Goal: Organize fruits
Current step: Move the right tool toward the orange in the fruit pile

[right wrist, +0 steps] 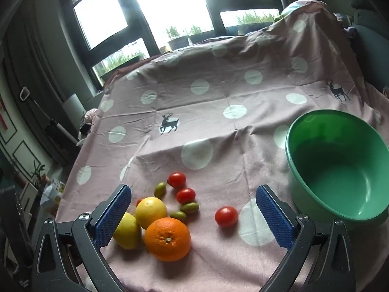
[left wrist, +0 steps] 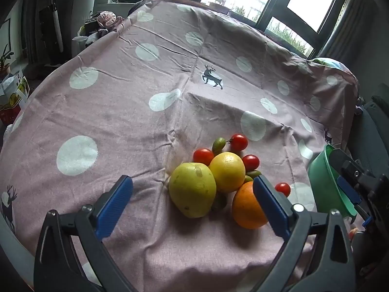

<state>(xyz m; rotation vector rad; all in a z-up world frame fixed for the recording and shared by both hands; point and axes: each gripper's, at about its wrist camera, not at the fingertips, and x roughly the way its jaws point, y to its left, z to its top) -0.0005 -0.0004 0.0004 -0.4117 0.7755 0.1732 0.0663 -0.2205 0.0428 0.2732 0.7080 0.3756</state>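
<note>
A heap of fruit lies on the pink spotted cloth (left wrist: 121, 112): a yellow-green pear (left wrist: 192, 189), a yellow citrus (left wrist: 227, 171), an orange (left wrist: 245, 209), several cherry tomatoes (left wrist: 203, 156) and small green olive-like fruits (left wrist: 218, 144). My left gripper (left wrist: 193, 194) hovers open above the pear, nothing held. In the right wrist view the orange (right wrist: 167, 238) sits between the open fingers of my right gripper (right wrist: 193, 205), untouched, with a lone tomato (right wrist: 226, 216) beside it. An empty green bowl (right wrist: 338, 165) stands to the right; it also shows as the bowl (left wrist: 325, 182) at the left view's right edge.
The cloth (right wrist: 218, 102) covers a table and rises over a hump at the back right. Windows with potted plants (right wrist: 177, 36) lie behind. The right gripper body (left wrist: 359, 185) shows by the bowl in the left wrist view. Boxes and clutter (left wrist: 12, 97) stand past the left table edge.
</note>
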